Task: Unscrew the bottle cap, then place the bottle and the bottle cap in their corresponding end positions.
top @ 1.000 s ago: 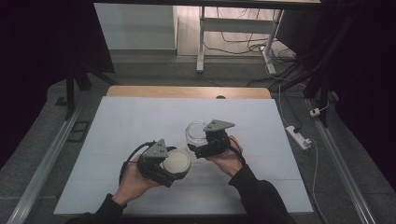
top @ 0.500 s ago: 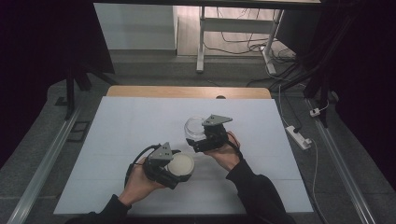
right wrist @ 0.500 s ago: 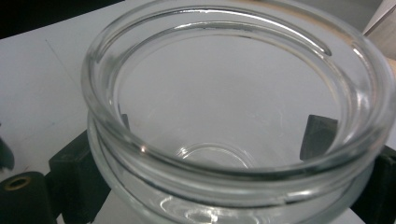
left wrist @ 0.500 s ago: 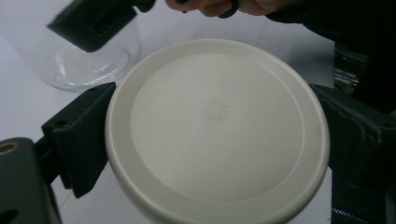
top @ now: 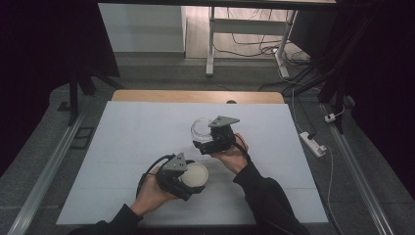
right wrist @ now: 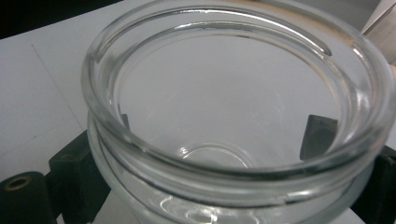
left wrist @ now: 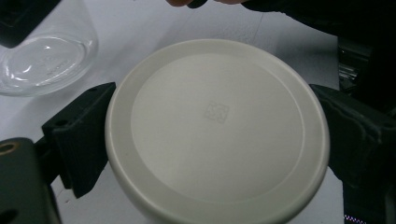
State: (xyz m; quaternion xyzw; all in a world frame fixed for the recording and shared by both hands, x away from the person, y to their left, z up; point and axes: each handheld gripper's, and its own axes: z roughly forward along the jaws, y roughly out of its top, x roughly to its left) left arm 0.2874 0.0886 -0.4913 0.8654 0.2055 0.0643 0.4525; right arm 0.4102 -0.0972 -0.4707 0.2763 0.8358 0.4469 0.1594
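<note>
Slip risk while lid and jar are apart

Glass is the worry here. My right claw [top: 199, 138] is clamped around the clear glass jar [right wrist: 233, 116], its black jaws pressing on the wall just under the thick rim, and in the high view the jar [top: 198, 128] sits near the middle of the white counter [top: 127, 132], tipped toward the camera on the claw. Smooth glass against hard jaws gives little friction, so I judge a twist or sudden tilt could let it rotate out and drop onto the counter.

My left claw [top: 194, 183] pinches the round off-white lid [left wrist: 217, 128] edge to edge across its full width; in the high view the lid [top: 194, 176] is held low over the near part of the counter, well apart from the jar. That grip sits only on the rounded rim, so extra squeeze could pop the lid upward or downward out of the jaws.

If I bring the two together, misalignment is likely: the jar mouth is angled, the lid is flat, and a skewed meeting could jam the lid or push the jar loose.
</note>
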